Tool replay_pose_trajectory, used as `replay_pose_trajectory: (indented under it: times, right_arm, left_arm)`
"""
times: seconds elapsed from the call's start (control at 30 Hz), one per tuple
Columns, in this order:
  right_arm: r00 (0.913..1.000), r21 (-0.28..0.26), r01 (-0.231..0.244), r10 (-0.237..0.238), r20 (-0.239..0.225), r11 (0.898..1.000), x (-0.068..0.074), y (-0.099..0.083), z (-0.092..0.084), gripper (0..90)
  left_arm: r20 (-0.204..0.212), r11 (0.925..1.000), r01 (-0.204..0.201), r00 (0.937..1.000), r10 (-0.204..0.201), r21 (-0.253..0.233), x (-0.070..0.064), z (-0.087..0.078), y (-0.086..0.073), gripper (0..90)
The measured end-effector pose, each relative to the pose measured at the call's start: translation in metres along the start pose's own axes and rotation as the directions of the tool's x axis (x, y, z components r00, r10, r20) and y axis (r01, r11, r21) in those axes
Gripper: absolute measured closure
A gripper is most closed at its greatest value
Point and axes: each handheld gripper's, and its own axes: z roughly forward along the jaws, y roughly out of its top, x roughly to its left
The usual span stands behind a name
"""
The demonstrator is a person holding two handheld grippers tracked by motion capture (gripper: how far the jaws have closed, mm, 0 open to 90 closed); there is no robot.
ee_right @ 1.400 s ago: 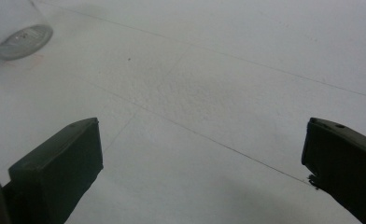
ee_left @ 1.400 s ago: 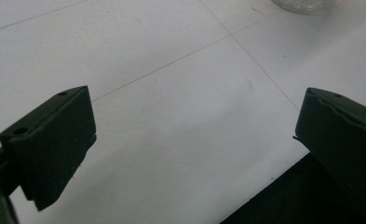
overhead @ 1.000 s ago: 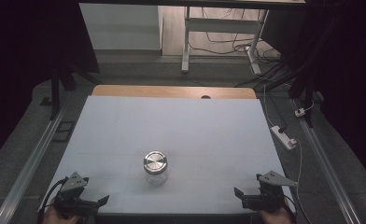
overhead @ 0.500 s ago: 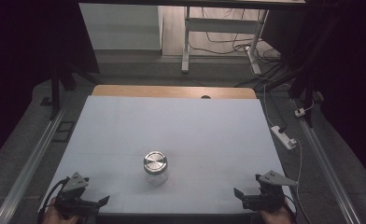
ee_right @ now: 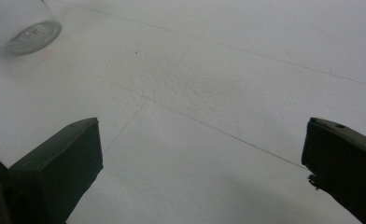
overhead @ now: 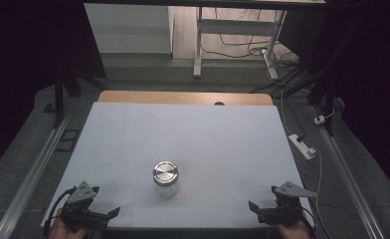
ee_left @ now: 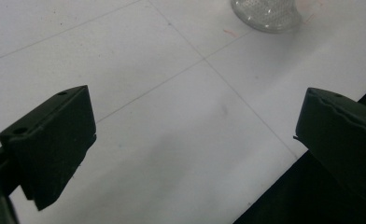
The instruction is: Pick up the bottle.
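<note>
Item: glass jar point(overhead: 165, 180) with metal lid point(overhead: 165, 173), upright, near the front middle of the white table point(overhead: 193, 134). Left gripper point(overhead: 114, 211): front left corner, jaws wide apart, holding nothing, well apart from the jar. Right gripper point(overhead: 252, 205): front right corner, jaws wide apart, holding nothing, likewise well apart. Jar base at the top edge of both gripper views.

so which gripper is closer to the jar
The left gripper is a bit closer to the jar; the right gripper sits farther along the table's near edge.
</note>
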Motion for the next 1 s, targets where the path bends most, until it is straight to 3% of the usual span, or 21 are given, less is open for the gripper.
replay_pose_trajectory:
  times: [0.4,0.73,1.0]
  right_arm:
    - [1.0,0.009,0.005,-0.005,-0.004,1.0,0.0,0.0,0.001,0.0]
    - [0.9999,0.015,0.011,-0.011,-0.007,1.0,0.001,0.001,0.002,0.0]
    - [0.9998,0.018,0.016,-0.016,-0.011,1.0,0.001,0.001,0.002,0.0]
  left_arm:
    - [0.042,0.9982,-0.044,0.9981,0.046,-0.042,-0.001,0.007,0.011,0.0]
    - [0.135,0.9919,-0.101,0.9846,0.111,-0.077,-0.004,0.024,0.023,0.0]
    - [0.152,0.9887,-0.12,0.9793,0.133,-0.09,-0.007,0.038,0.034,0.0]
